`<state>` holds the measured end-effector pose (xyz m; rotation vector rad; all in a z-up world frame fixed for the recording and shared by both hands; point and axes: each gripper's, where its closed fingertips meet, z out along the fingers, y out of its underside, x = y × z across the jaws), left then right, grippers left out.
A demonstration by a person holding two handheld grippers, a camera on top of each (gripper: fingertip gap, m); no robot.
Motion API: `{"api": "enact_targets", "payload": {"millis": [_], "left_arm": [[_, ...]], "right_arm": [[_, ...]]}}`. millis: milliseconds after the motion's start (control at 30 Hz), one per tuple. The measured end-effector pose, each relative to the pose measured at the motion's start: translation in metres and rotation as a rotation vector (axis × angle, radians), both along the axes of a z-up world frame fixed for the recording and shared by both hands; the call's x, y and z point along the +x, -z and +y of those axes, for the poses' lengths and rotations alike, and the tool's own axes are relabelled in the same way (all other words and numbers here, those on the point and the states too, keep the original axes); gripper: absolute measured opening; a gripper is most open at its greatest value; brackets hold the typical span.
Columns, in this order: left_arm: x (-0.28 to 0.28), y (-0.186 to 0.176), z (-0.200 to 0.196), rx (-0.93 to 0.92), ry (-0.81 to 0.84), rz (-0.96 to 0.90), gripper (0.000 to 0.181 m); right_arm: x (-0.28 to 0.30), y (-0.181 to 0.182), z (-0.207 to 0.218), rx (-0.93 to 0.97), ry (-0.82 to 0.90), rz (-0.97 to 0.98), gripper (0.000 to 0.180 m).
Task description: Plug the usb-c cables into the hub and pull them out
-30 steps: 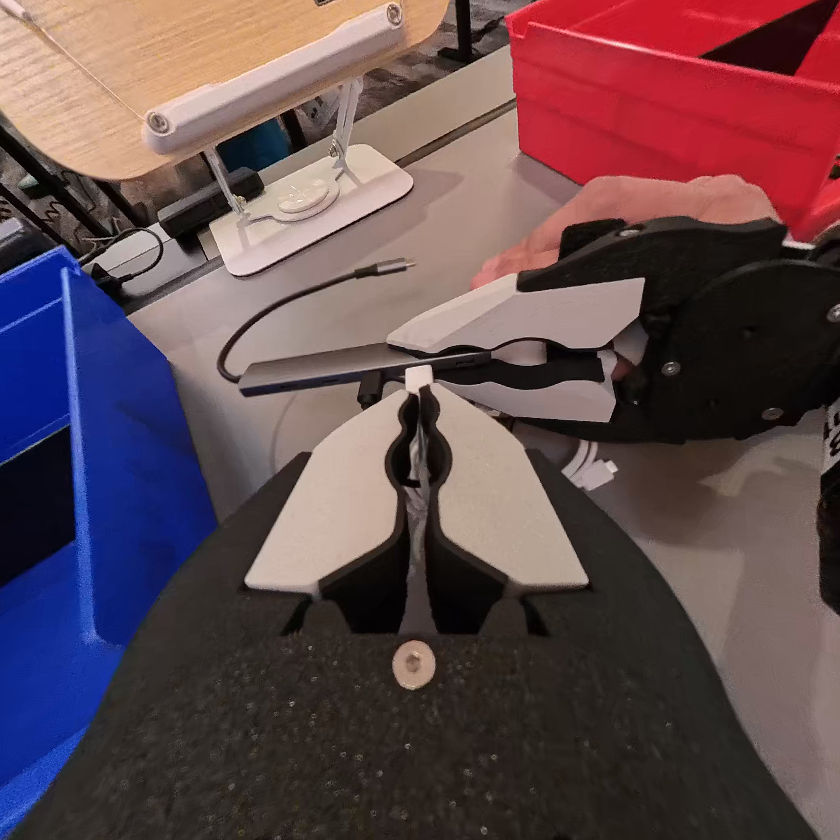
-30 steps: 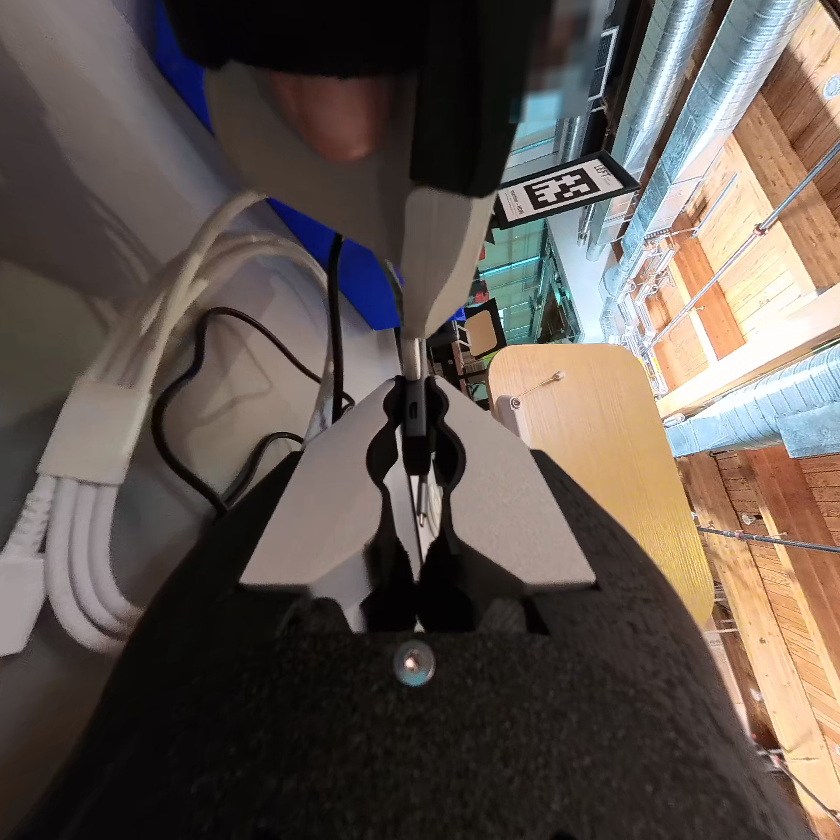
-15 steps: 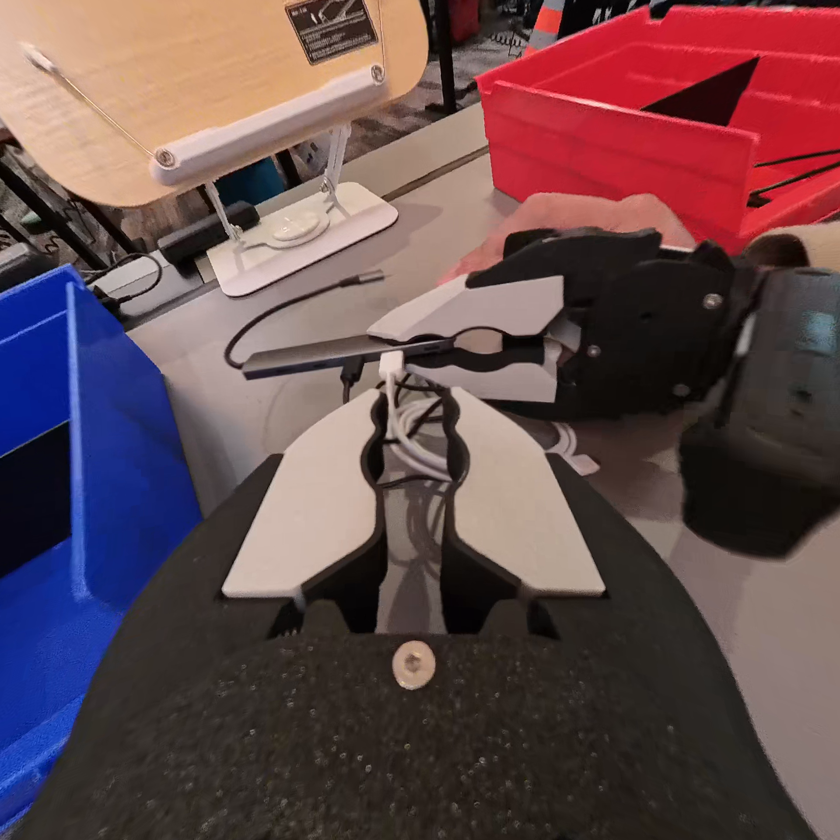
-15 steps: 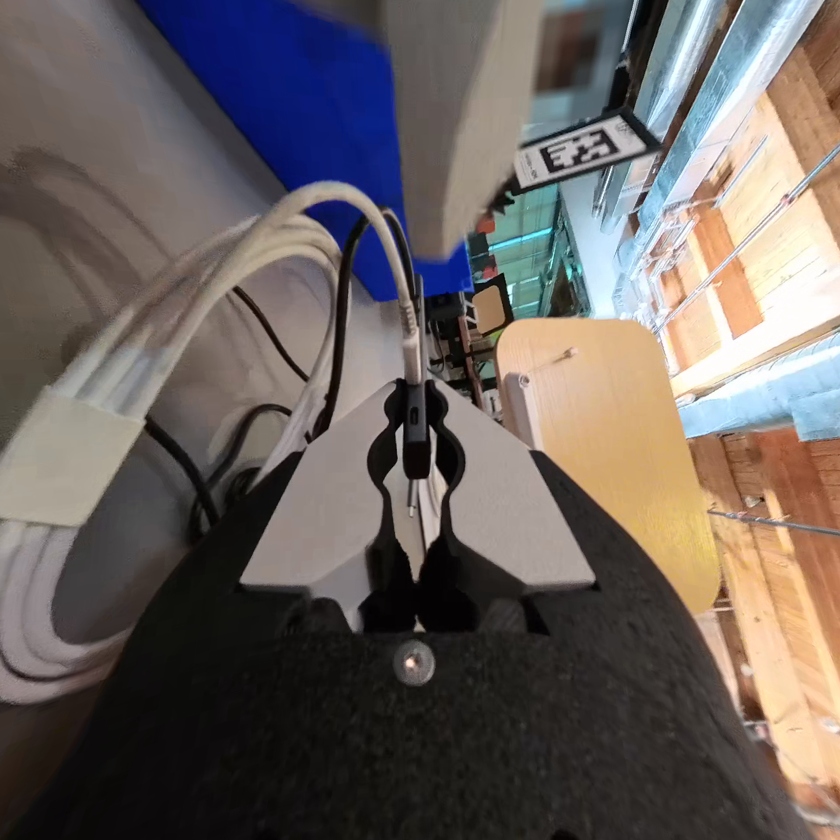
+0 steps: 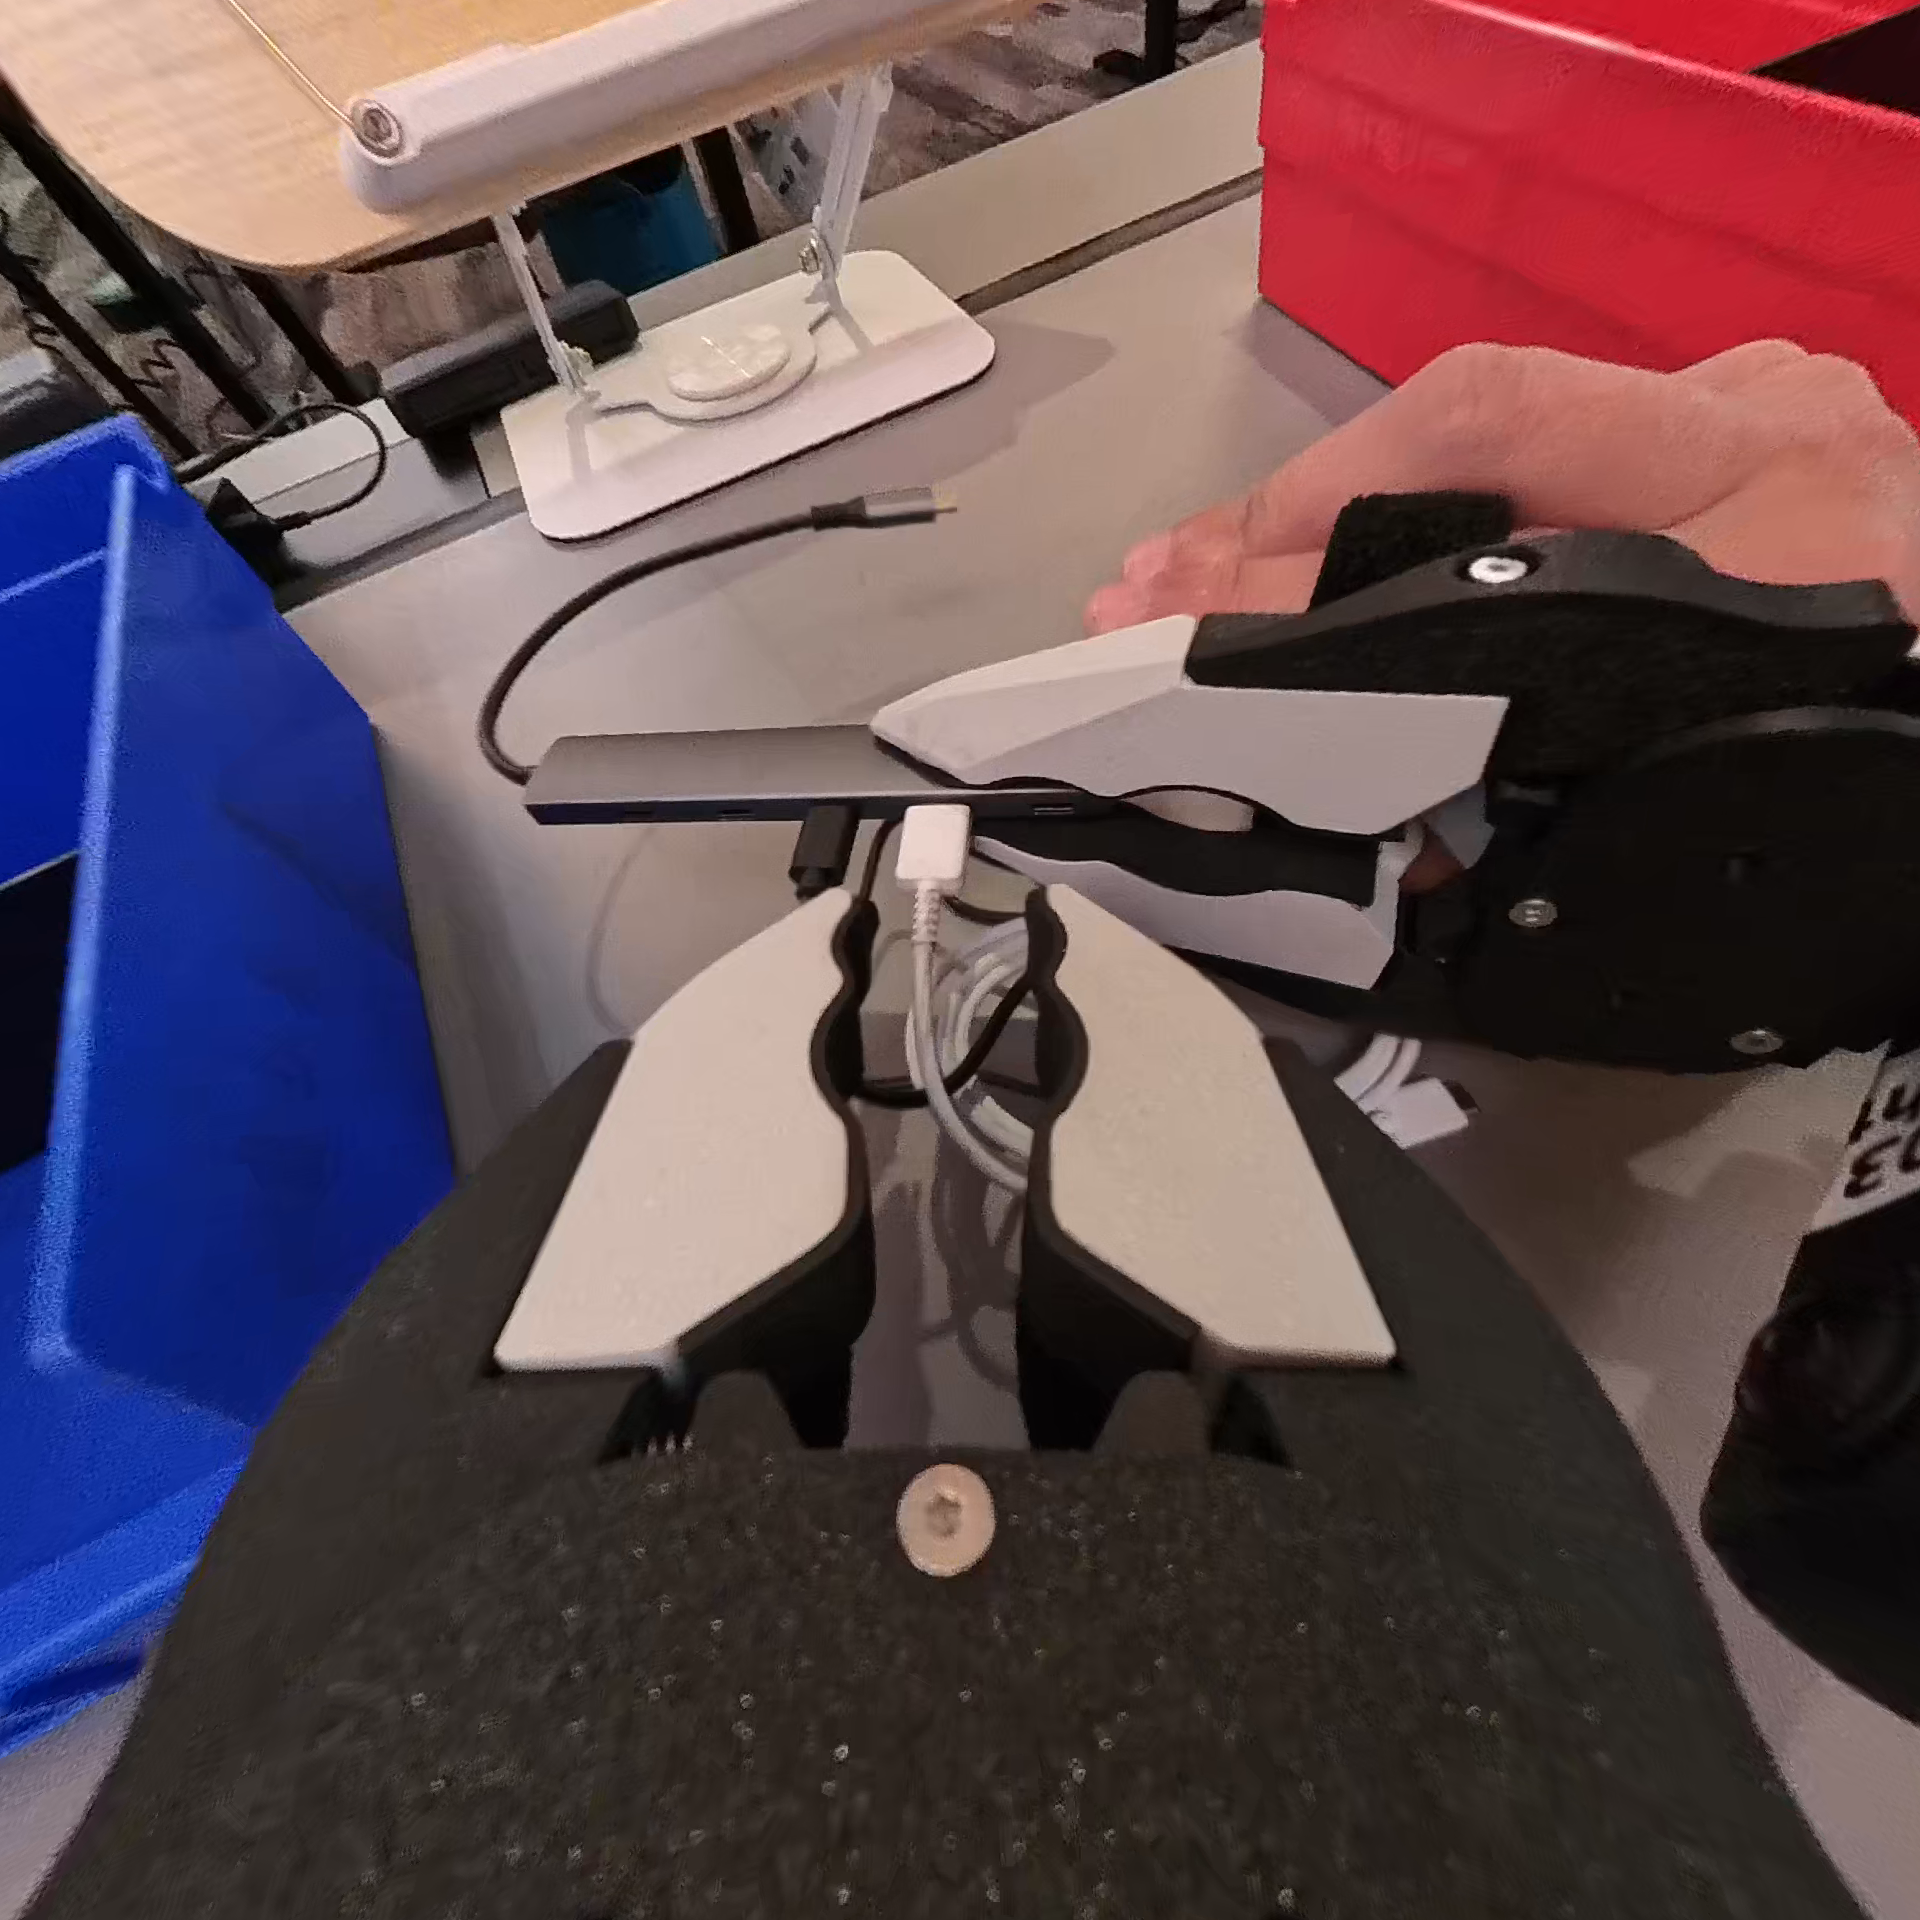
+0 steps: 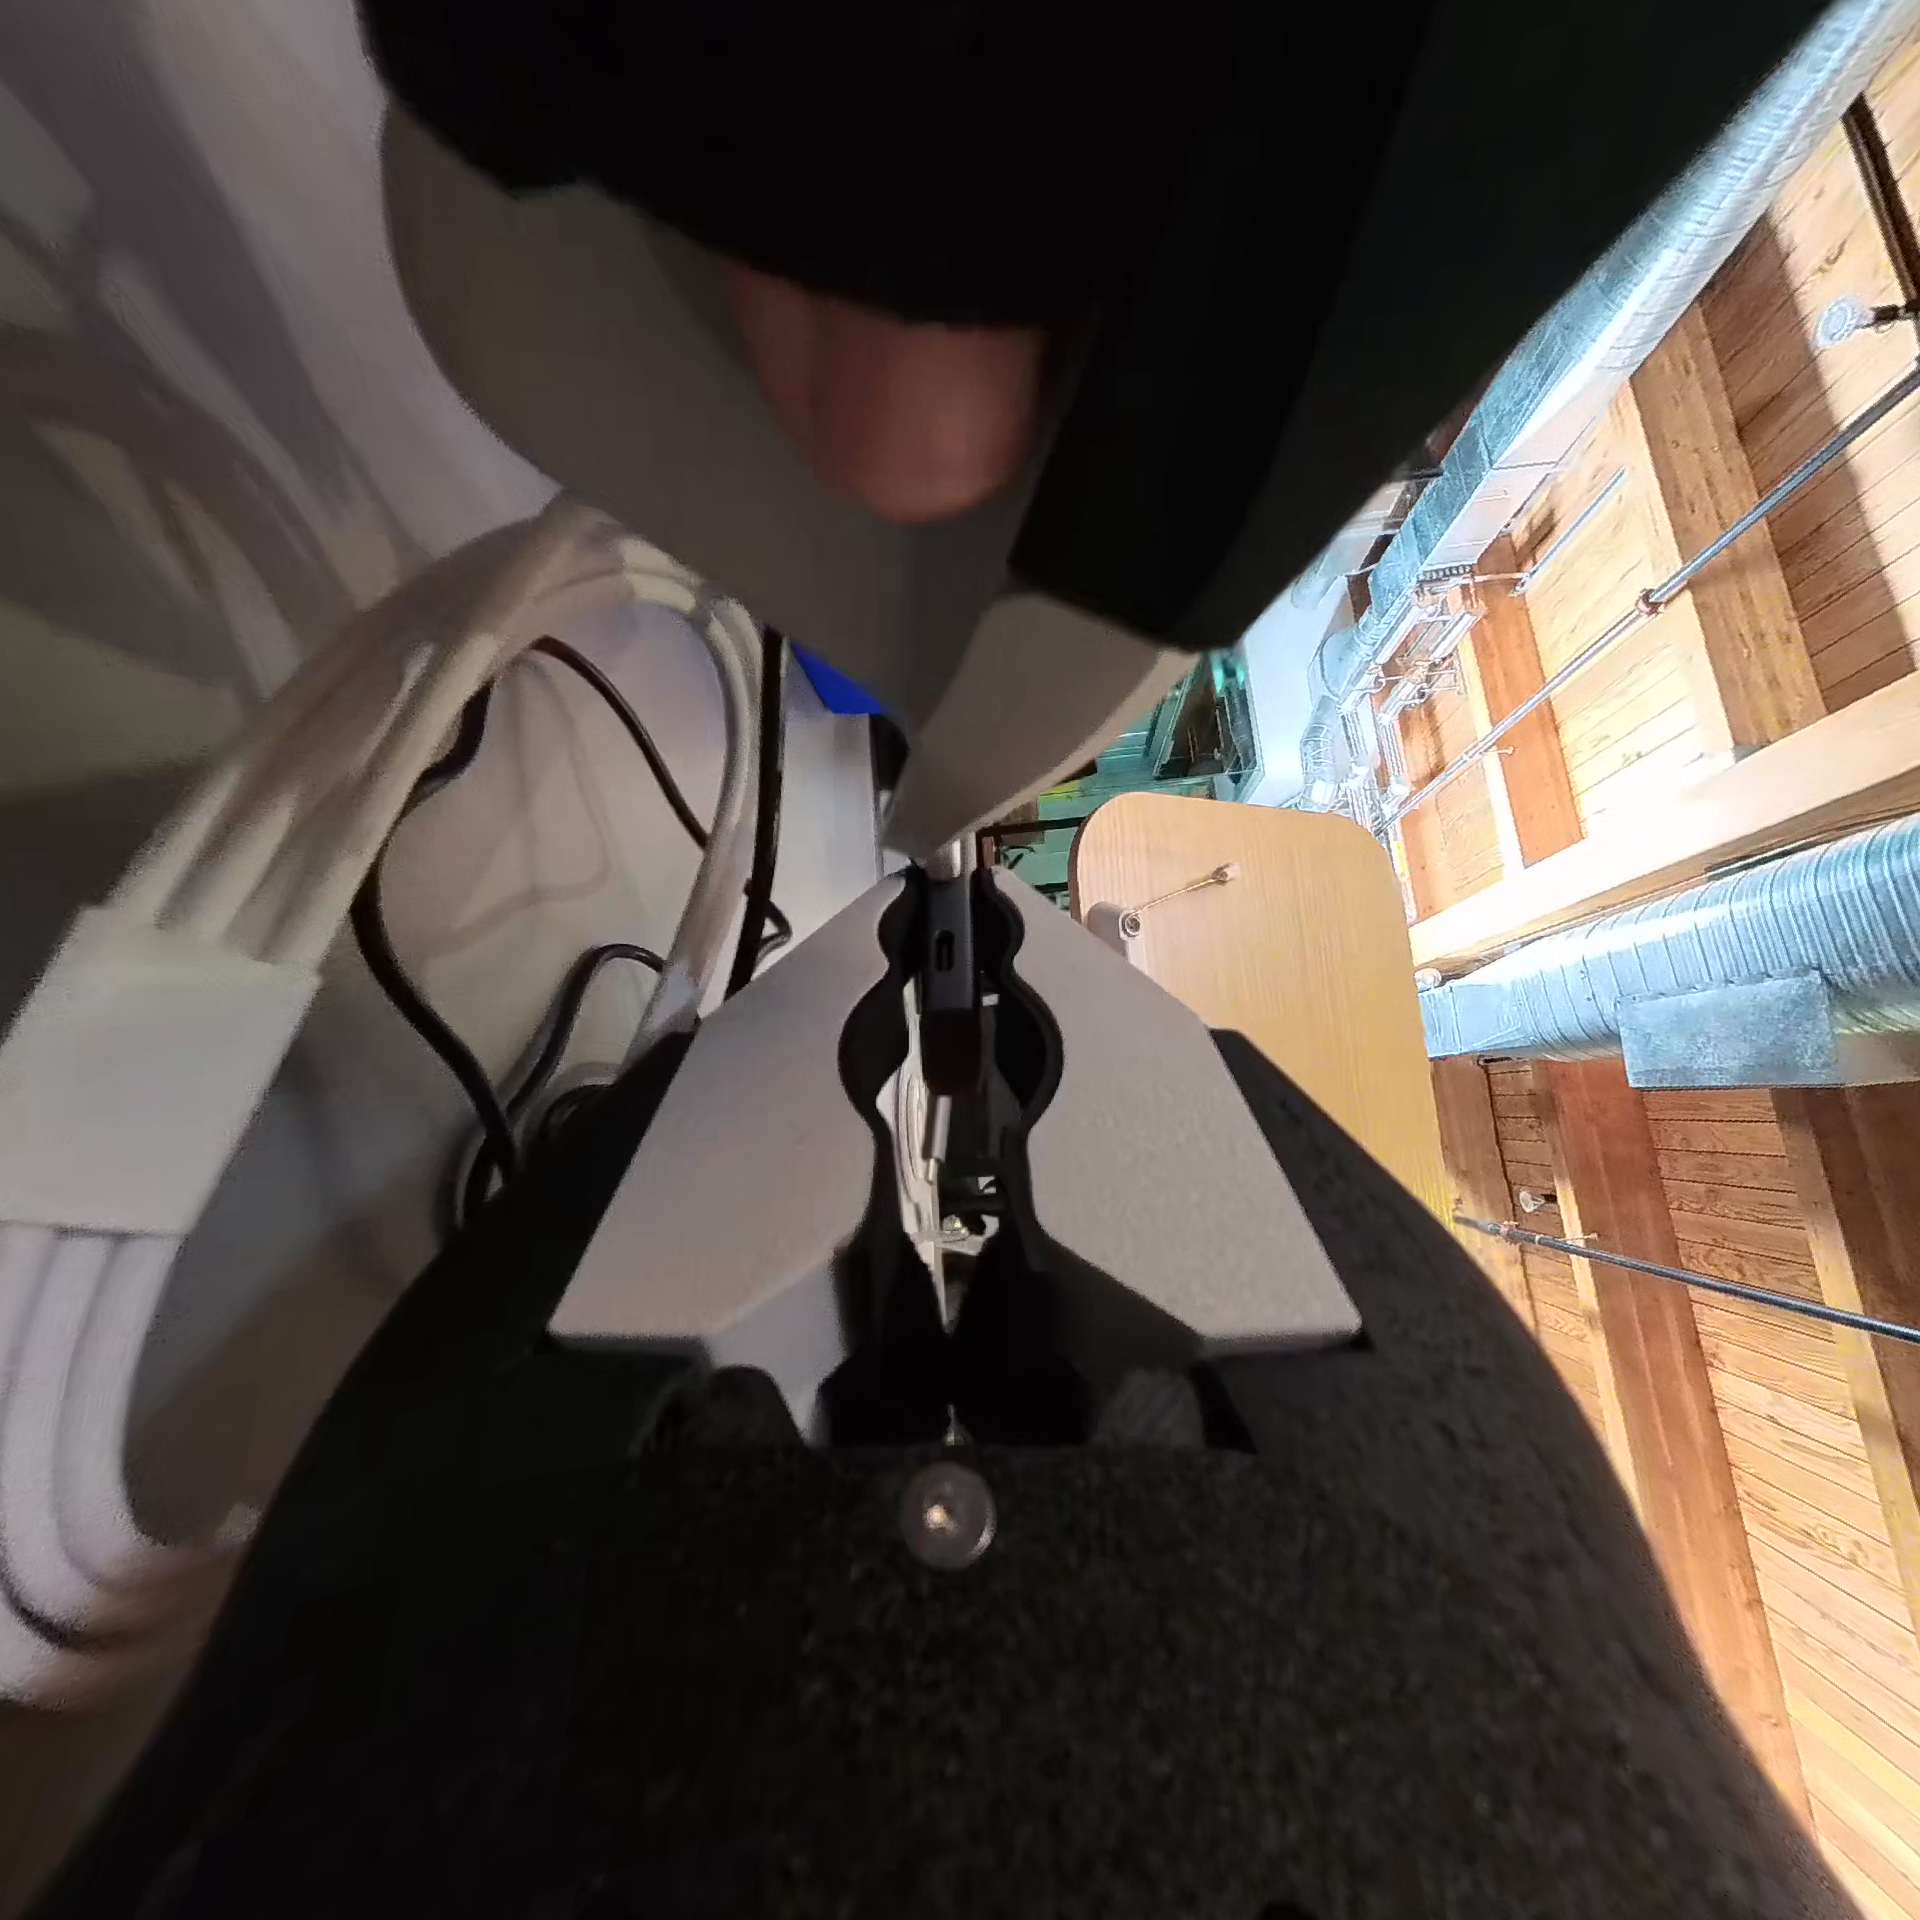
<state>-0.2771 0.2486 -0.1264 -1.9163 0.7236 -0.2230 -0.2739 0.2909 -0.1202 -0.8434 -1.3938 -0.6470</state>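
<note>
Holding the slim grey hub [image 5: 727,774] level above the table, the right gripper [image 5: 925,790] is clamped on one end. Black plug [image 5: 824,847] and white plug [image 5: 935,847] appear seated. The left gripper [image 5: 948,914], spread apart and empty, probably must next close on the white plug and pull straight out.

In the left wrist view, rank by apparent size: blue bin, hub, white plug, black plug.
1. Blue bin, though nearness to the camera inflates it.
2. Hub.
3. White plug and black plug: look alike, not ranked; the white one seems slightly wider.
</note>
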Motion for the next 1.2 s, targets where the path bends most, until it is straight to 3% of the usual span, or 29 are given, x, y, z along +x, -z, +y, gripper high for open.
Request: {"api": "enact_targets", "payload": {"millis": [167, 267, 633, 733, 767, 867, 933, 1067, 1167, 1200], "left_arm": [[0.005, 0.003, 0.001, -0.023, 0.007, -0.041, 0.025], [0.001, 0.001, 0.004, -0.014, -0.02, -0.062, 0.013], [-0.001, 0.002, 0.007, -0.067, -0.001, -0.077, 0.013], [-0.004, -0.018, -0.005, 0.003, 0.014, -0.073, 0.012], [-0.006, -0.023, -0.01, 0.021, 0.019, -0.061, 0.012], [-0.004, -0.017, -0.025, -0.037, 0.081, -0.071, 0.013], [-0.006, 0.004, -0.031, -0.141, 0.101, -0.056, 0.012], [-0.01, 0.041, -0.037, -0.314, 0.132, -0.037, 0.015], [-0.014, 0.039, -0.028, -0.268, 0.1, -0.068, 0.022], [-0.016, 0.033, -0.024, -0.228, 0.081, -0.078, 0.034]], "right_arm": [[-0.004, -0.001, -0.004, 0.01, -0.012, -0.004, 0.009], [-0.005, -0.002, -0.007, 0.016, -0.014, -0.008, 0.009], [-0.004, 0.003, -0.002, -0.066, 0.002, 0.013, 0.01], [0.046, 0.035, 0.048, -0.218, 0.284, -0.05, 0.01], [0.053, 0.034, 0.053, -0.253, 0.279, 0.007, 0.01], [0.012, -0.003, 0.012, -0.14, 0.093, 0.118, 0.009], [0.011, 0.008, 0.017, -0.108, 0.105, 0.052, 0.009], [0.029, -0.001, 0.03, -0.159, 0.112, 0.148, 0.009], [0.028, 0.001, 0.025, -0.12, 0.075, 0.106, 0.009], [0.026, 0.001, 0.022, -0.118, 0.066, 0.101, 0.009]]}}
